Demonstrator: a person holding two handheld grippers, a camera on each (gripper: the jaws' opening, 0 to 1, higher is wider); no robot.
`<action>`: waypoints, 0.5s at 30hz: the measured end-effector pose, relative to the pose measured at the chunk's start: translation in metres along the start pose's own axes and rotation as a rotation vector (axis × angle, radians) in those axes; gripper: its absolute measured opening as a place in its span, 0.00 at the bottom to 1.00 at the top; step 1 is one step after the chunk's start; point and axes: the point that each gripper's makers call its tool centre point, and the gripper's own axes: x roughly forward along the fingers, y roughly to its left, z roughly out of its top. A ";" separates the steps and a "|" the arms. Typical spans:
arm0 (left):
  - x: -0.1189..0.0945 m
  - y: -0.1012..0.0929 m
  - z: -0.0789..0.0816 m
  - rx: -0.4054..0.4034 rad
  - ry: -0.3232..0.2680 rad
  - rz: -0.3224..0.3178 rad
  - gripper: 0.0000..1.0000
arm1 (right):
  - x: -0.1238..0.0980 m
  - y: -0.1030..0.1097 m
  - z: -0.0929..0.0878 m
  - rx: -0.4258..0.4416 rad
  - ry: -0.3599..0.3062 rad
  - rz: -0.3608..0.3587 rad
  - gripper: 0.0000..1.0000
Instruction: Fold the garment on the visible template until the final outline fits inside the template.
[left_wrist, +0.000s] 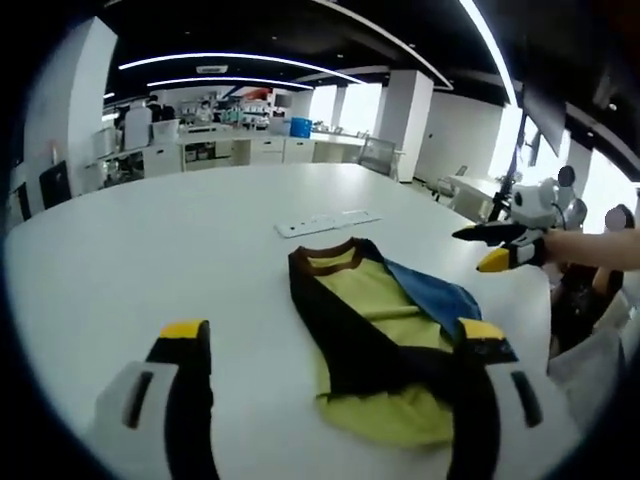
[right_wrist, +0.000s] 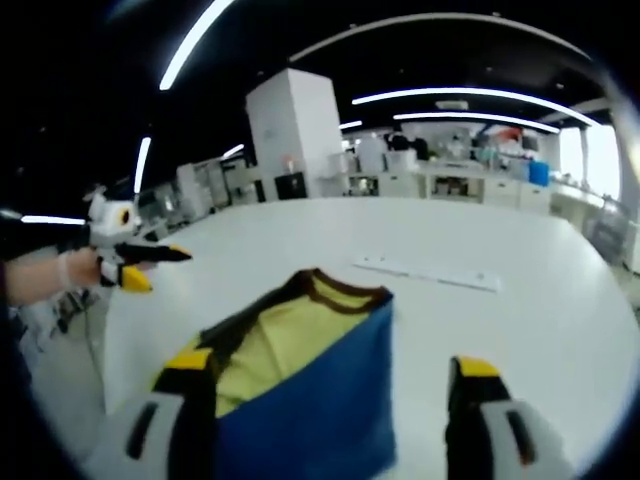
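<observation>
Garment: yellow, black and blue, laid partly folded on white table. Left gripper: jaws spread wide, nothing held. Right gripper: jaws spread wide, nothing held, above the blue part. White strip noted beyond the collar.

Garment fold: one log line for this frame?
garment: partly folded, flat on white table | left gripper: open, above it | right gripper: open, above it

Open bench around the garment

Bare bench lies left and far of the garment; a flat white strip lies beyond its collar, the other hand-held gripper hovering right.
</observation>
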 end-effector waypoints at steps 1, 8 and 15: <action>-0.003 0.000 -0.002 -0.001 0.000 0.002 0.98 | 0.002 -0.001 0.001 0.001 -0.001 0.001 0.97; -0.027 0.003 -0.009 -0.018 -0.014 0.026 0.98 | -0.011 0.000 -0.006 0.005 -0.005 -0.001 0.96; -0.038 0.003 -0.013 -0.025 -0.022 0.046 0.97 | -0.025 0.001 -0.011 0.002 -0.011 -0.006 0.95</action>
